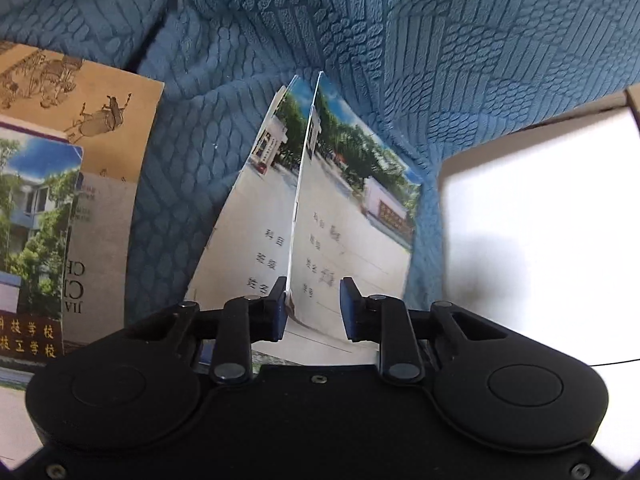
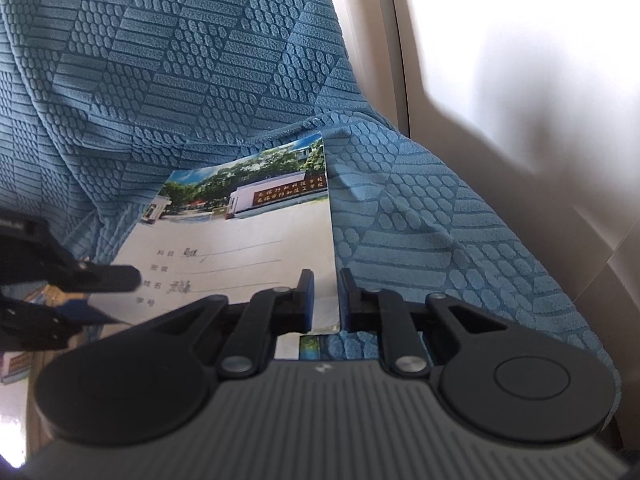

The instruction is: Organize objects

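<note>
A school notebook with a photo cover (image 1: 352, 216) lies on the blue textured sofa cover (image 1: 440, 40). Its cover or a second notebook stands up on edge (image 1: 304, 168), and its lower end touches the left finger of my left gripper (image 1: 313, 308). That gripper is open and the jaws stand apart. In the right wrist view the same notebook (image 2: 240, 232) lies flat. My right gripper (image 2: 326, 300) is open at the notebook's near right corner. The left gripper (image 2: 60, 280) shows at the left edge of that view.
More books lie at the left: a tan one with ink drawings (image 1: 92, 108), a photo-cover notebook (image 1: 32, 240) and a white book (image 1: 100, 248). A white cardboard box (image 1: 540, 208) stands open at the right. A beige wall (image 2: 500, 60) borders the sofa.
</note>
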Tool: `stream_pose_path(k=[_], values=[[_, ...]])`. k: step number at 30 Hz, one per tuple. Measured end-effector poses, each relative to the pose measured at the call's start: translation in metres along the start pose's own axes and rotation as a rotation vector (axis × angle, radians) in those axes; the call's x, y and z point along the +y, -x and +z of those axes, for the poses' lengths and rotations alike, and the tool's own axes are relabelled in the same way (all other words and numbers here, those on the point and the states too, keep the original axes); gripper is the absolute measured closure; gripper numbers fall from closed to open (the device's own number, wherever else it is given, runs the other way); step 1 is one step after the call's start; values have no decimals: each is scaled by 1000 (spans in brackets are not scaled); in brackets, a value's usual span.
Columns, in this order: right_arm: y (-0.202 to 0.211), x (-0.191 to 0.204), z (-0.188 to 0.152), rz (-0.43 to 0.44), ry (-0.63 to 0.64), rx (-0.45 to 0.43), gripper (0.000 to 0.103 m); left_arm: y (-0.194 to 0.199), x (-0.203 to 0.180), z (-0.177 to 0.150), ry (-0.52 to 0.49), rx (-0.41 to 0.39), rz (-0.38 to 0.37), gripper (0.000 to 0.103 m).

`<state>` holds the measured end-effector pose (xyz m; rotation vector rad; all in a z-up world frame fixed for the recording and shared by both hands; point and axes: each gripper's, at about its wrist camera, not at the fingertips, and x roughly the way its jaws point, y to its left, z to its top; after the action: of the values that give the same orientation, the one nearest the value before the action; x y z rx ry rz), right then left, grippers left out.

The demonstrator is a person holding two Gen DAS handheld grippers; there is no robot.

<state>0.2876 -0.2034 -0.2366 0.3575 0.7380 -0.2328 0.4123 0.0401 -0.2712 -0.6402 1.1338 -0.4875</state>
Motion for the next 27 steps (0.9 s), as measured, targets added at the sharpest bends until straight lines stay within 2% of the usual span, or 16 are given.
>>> stream_pose_path(k=[5,7,9,12,14,18,21,23,27], values=[[1,-3,1,13,-35,5,88,-6,-4,-4,10,-10,15,84],[2,-6,3,22,-63,11,88,-6,-5,-4,17,-24,28,92],[3,-8,4,33,-93,22,84,-4,-5,-3,23,-31,26,96],[11,-13,7,71,-159,16,84,-1,-8,-4,28,-41,27,98],[19,-16,10,121,-209,-14,84,1,-9,-4,37,-51,32,99],[30,-26,9,286,-379,-50,59,5,-12,-7,54,-68,31,101],[32,-31,4,398,-487,-46,48,8,-16,-11,53,-79,30,102],[32,-34,-1,461,-563,-29,48,11,-17,-12,60,-86,27,102],[36,-42,-12,535,-691,-31,47,17,-20,-16,72,-92,14,102]])
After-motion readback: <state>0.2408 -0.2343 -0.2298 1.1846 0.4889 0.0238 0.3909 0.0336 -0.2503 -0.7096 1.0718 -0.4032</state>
